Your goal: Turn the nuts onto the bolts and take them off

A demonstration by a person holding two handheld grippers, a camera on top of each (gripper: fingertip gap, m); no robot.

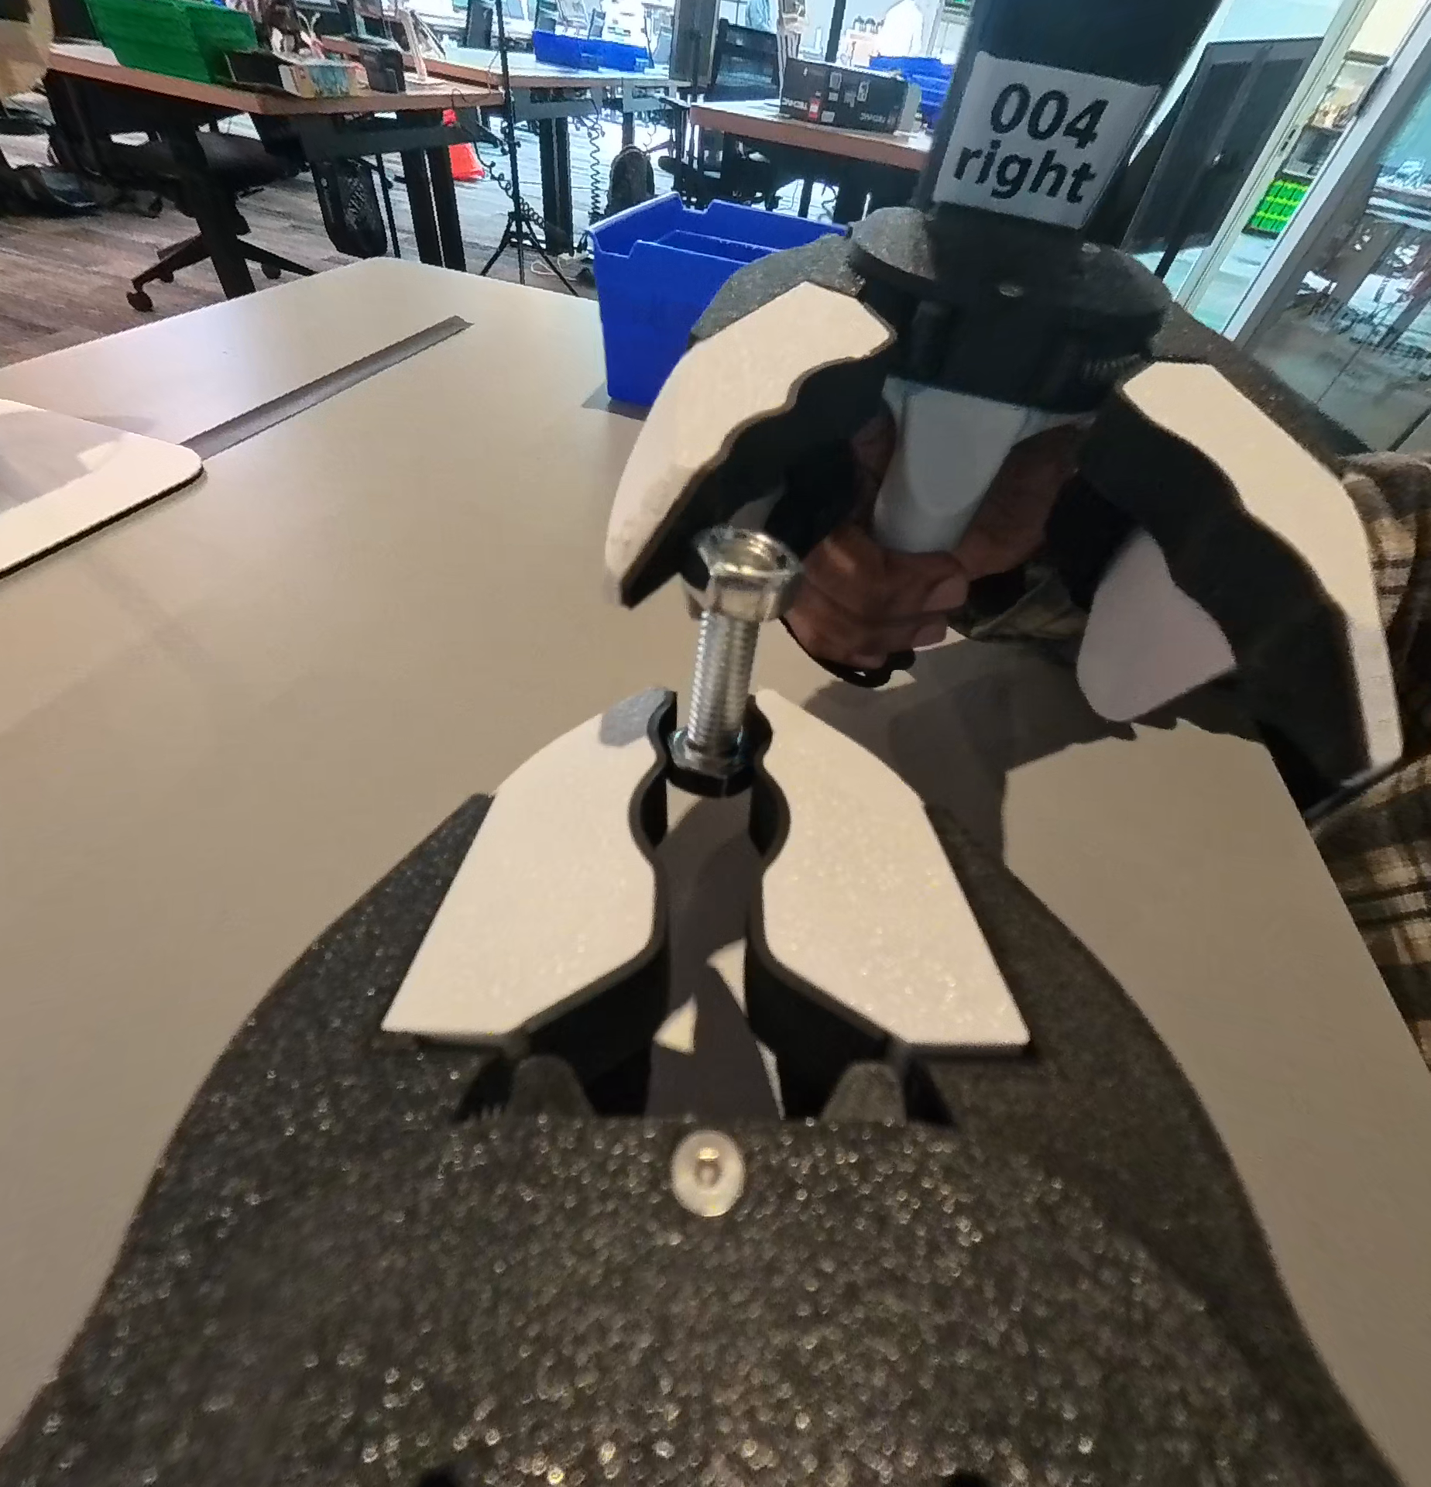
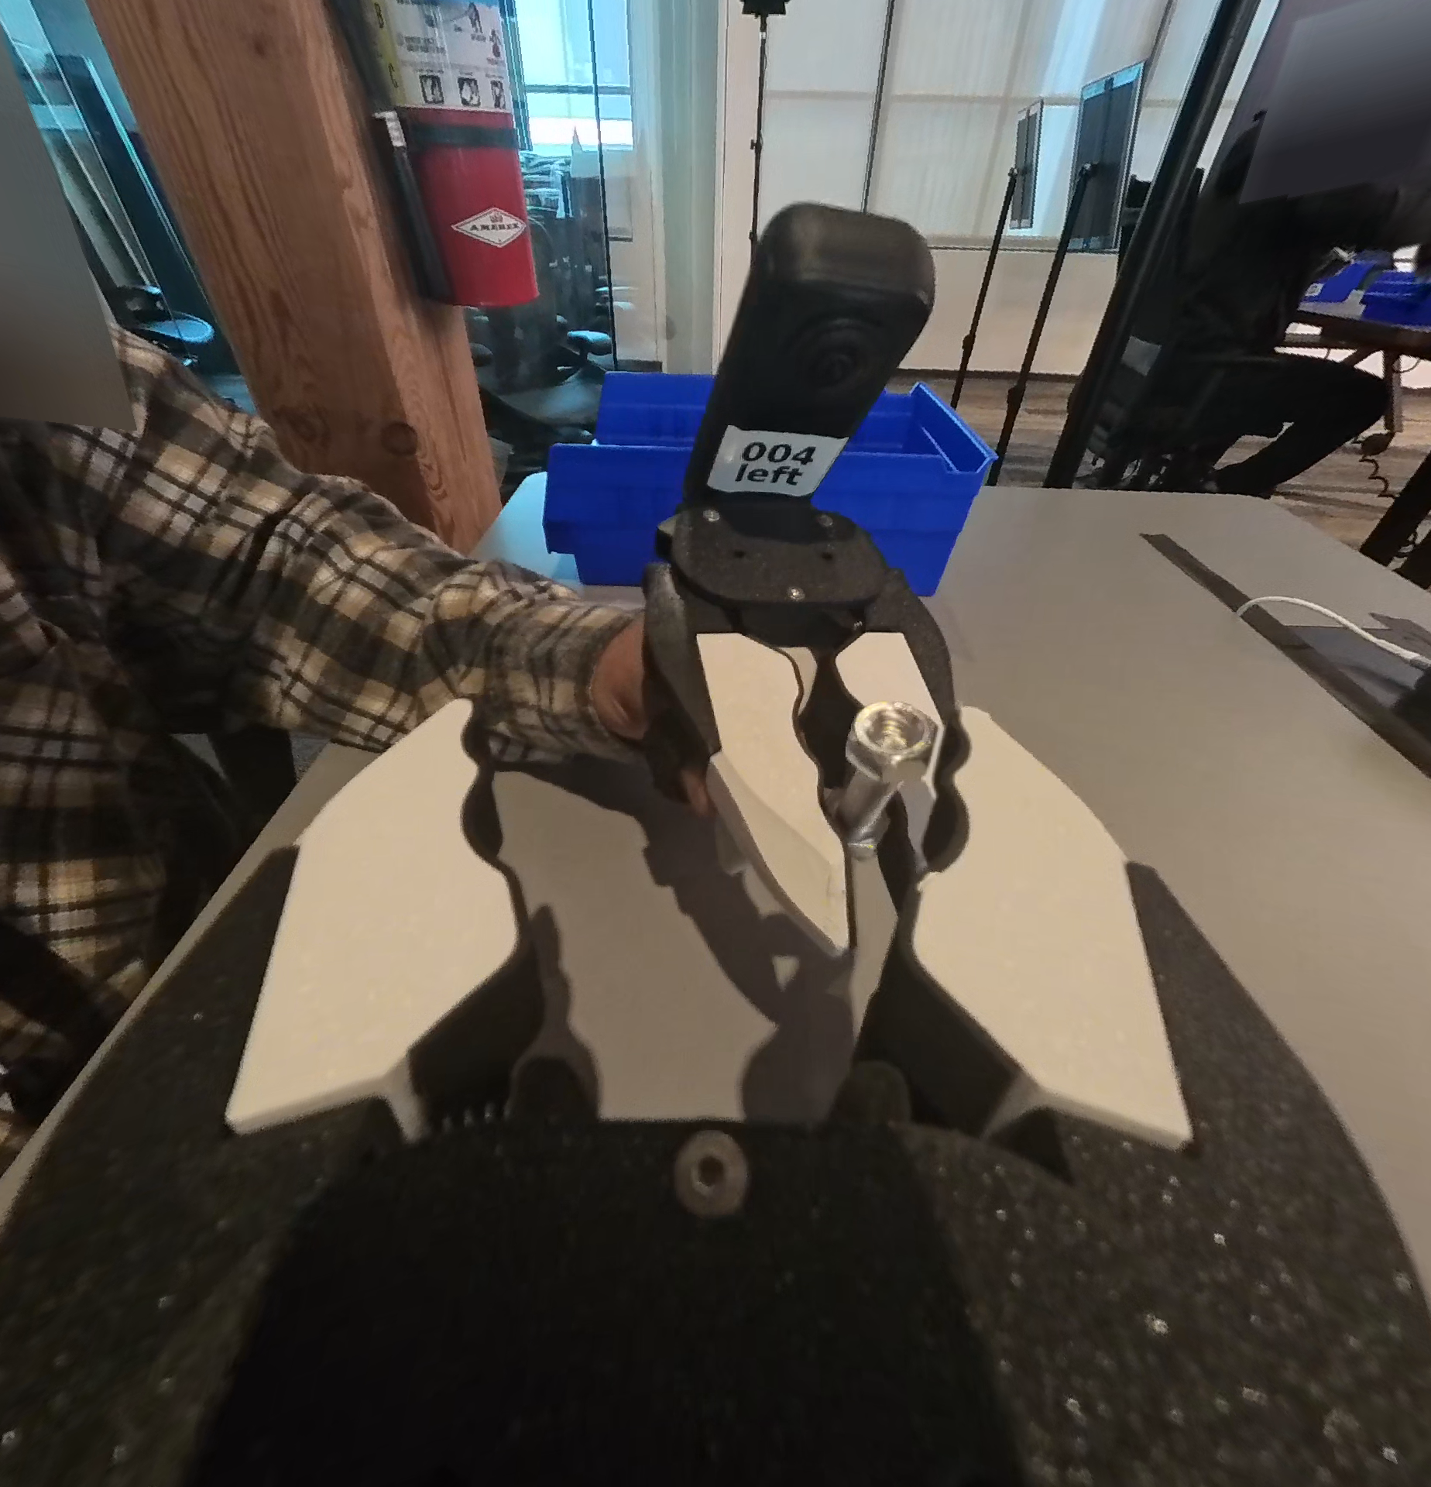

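Observation:
My left gripper (image 1: 708,724) is shut on a nut (image 1: 708,760), gripped in the notch near its fingertips. A silver bolt (image 1: 728,668) stands up out of the nut, with its hex head (image 1: 748,575) on top. My right gripper (image 1: 865,644) is open wide and empty; its left finger (image 1: 696,483) is right beside the bolt head, and I cannot tell whether they touch. In the right wrist view the bolt (image 2: 889,748) stands inside my open right gripper (image 2: 716,712), close to its right finger (image 2: 1042,925). The left gripper (image 2: 865,853) faces it there, and the nut is hidden.
All this is above a grey table (image 1: 294,644). A blue bin (image 1: 672,298) (image 2: 608,499) stands at the table's far edge. A white board (image 1: 77,475) lies at the left. A white cable (image 2: 1340,619) lies by a slot at the right. A plaid sleeve (image 2: 294,603) reaches in. Tip to tip, the grippers are about 7 centimeters apart.

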